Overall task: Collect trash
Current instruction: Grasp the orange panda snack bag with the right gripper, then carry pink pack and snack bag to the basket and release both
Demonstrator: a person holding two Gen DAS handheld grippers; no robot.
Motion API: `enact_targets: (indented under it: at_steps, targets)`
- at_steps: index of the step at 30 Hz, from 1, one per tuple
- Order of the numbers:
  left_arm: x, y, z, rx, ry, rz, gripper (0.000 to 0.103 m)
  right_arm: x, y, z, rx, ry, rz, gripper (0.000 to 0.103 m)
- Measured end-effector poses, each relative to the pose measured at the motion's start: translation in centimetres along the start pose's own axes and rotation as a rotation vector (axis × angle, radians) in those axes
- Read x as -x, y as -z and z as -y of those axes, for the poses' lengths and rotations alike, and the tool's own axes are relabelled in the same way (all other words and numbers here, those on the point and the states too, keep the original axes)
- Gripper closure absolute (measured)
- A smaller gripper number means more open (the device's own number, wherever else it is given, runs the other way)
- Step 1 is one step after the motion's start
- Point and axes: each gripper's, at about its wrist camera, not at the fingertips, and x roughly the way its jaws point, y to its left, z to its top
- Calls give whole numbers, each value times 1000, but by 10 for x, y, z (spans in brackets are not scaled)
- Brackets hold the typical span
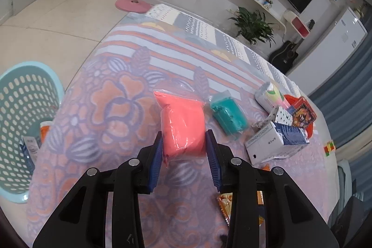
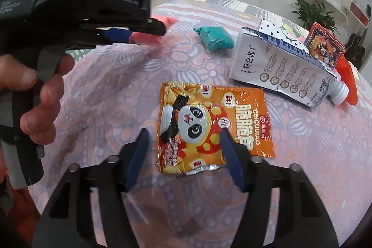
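1. Patterned cloth [image 1: 121, 94] in pink and lilac is seen covering the counter, with tiled floor and a television wall behind it.
2. A pink putty bag [image 1: 182, 124] is clamped between the blue pads of the left hand-held gripper [image 1: 183, 145], which is judged clenched on it; whether the bag is clear of the cloth cannot be told.
3. An aqua perforated basket [image 1: 25, 94], already holding a few items, is seen beside the counter at the left of the left wrist view.
4. The right hand-held gripper [image 2: 183, 143] is placed over an orange snack wrapper [image 2: 209, 124] lying flat on the cloth; its pads straddle the wrapper but are not seen pressing on it, so it is judged released.
5. A teal putty bag [image 2: 215, 37] and a white carton [image 2: 286, 71] remain farther back.
6. Step in hand: pick-up of two items. Next, closure on the wrapper edge is called for, then carriage of the pink bag to the basket.
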Motion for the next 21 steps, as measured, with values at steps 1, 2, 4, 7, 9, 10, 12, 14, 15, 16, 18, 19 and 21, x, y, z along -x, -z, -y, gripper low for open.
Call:
enact_targets:
  at_steps: [1, 2, 4, 7, 9, 10, 12, 14, 15, 16, 18, 19, 21]
  targets:
    - [2, -1, -2, 4, 2, 4, 69, 0, -1, 1, 0, -6, 1, 60]
    - [3, -1, -2, 3, 2, 8, 69, -1, -4, 2, -1, -12, 2, 63]
    - [7, -2, -2, -9, -1, 16, 69, -1, -7, 3, -2, -28, 1, 77]
    - [13, -4, -3, -38, -16, 32, 69, -7, -17, 8, -8, -37, -4, 85]
    - [18, -5, -5, -59, -39, 48, 69, -6, -20, 9, -17, -41, -6, 91]
    - [21, -6, -6, -70, -57, 57, 69, -5, -22, 10, -27, -46, -3, 96]
    - [28, -8, -10, -95, -103, 80, 69, -1, -25, 9, -39, -61, 8, 98]
    - [36, -11, -19, -87, -112, 95, 69, 5, -29, 6, -44, -69, 29, 99]
    - [41, -12, -26, -75, -111, 103, 69, 8, -33, 3, -42, -73, 43, 99]
    - [46, -14, -32, -62, -111, 112, 69, 11, -36, 1, -40, -76, 54, 99]
    - [58, -17, -46, -36, -116, 134, 69, 18, -46, -7, -36, -95, 79, 99]
    - [66, -19, -56, -19, -121, 149, 69, 21, -52, -10, -33, -105, 89, 99]
    - [80, -21, -70, 8, -127, 174, 69, 30, -69, -21, -16, -127, 122, 99]
